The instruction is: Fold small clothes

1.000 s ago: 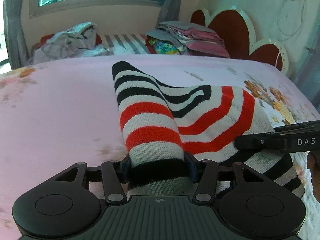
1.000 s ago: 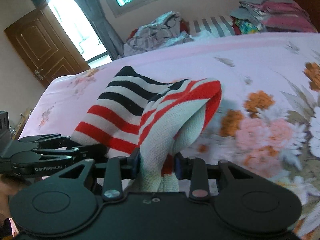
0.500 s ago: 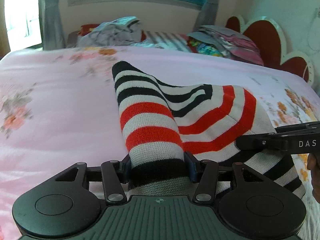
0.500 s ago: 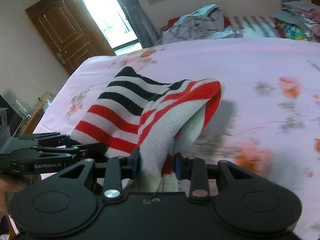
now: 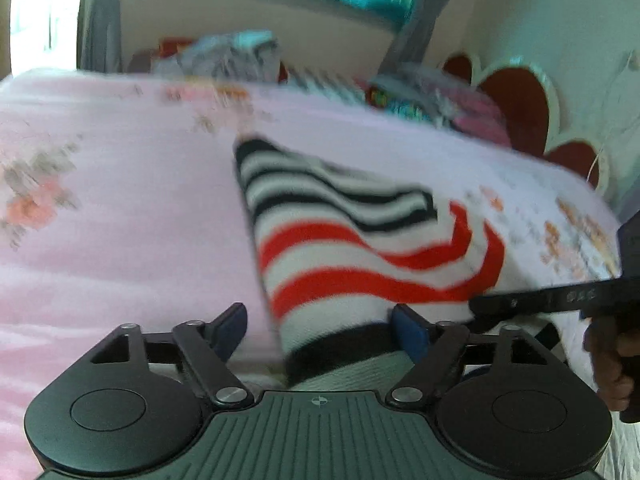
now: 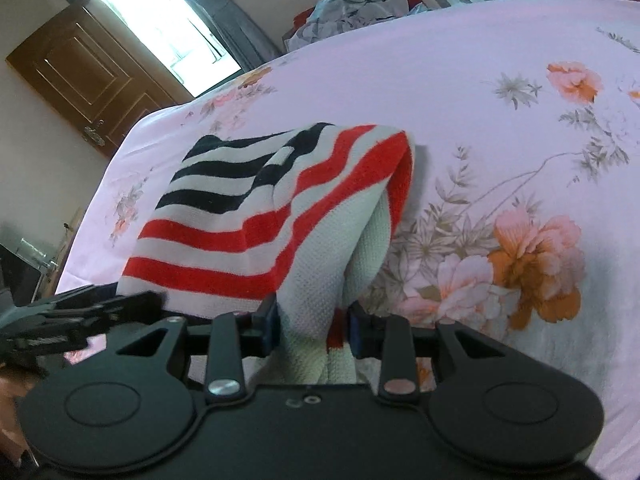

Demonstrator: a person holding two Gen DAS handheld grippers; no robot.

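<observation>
Striped knitwear (image 5: 360, 248) lies doubled over at the centre of the frame on the pink floral bed (image 6: 500, 60), one fold made. Left tool (image 5: 320, 324) has just been opening, cloth loose between its jaws; right tool (image 6: 312, 326) pinches the near edge. Release and remaining folds look left to do.

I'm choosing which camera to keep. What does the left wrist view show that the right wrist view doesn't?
Only the left wrist view shows the red headboard and the left gripper from behind; its jaws have just been opening, with a gap at the left pad. Only the right wrist view shows the brown door and the right gripper pinching the cloth. Both show the striped garment, the pink floral bedsheet and the heap of clothes.
</observation>
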